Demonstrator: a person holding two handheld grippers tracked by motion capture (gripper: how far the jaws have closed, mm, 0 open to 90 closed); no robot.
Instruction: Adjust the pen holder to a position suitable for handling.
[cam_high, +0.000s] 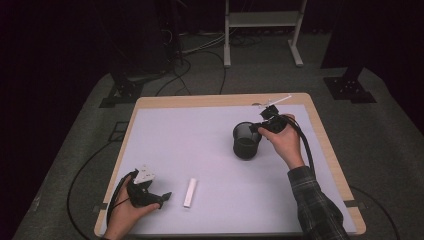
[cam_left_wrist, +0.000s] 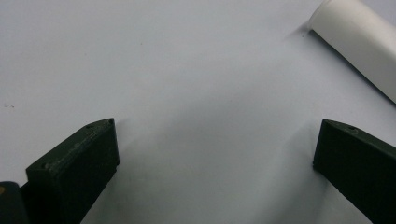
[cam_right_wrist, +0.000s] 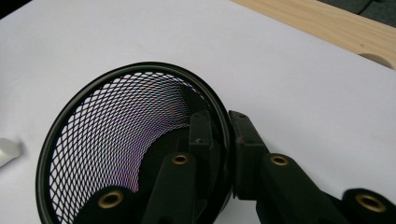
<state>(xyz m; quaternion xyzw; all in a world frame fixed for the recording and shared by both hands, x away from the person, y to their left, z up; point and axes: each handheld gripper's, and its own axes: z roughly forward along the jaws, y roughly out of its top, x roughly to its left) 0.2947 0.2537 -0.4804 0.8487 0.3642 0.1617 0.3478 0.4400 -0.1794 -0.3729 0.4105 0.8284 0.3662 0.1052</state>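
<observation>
A black mesh cup (cam_high: 246, 141) stands upright right of the table's middle. My right gripper (cam_high: 256, 127) is shut on its rim. In the right gripper view one jaw is inside the mesh cup (cam_right_wrist: 121, 140) and the other outside its wall, at my right gripper (cam_right_wrist: 220, 122). A white cylinder (cam_high: 190, 192) lies flat near the front edge. My left gripper (cam_high: 166, 195) rests low on the table just left of it, open. In the left gripper view the wide gap of my left gripper (cam_left_wrist: 217, 135) holds nothing, and the white cylinder (cam_left_wrist: 359, 39) lies beyond the upper right.
A white sheet (cam_high: 200, 145) covers the wooden table (cam_high: 325, 145). A small white tool (cam_high: 274, 101) lies at the far edge behind the cup. Cables and a metal stand (cam_high: 262, 30) occupy the dark floor beyond.
</observation>
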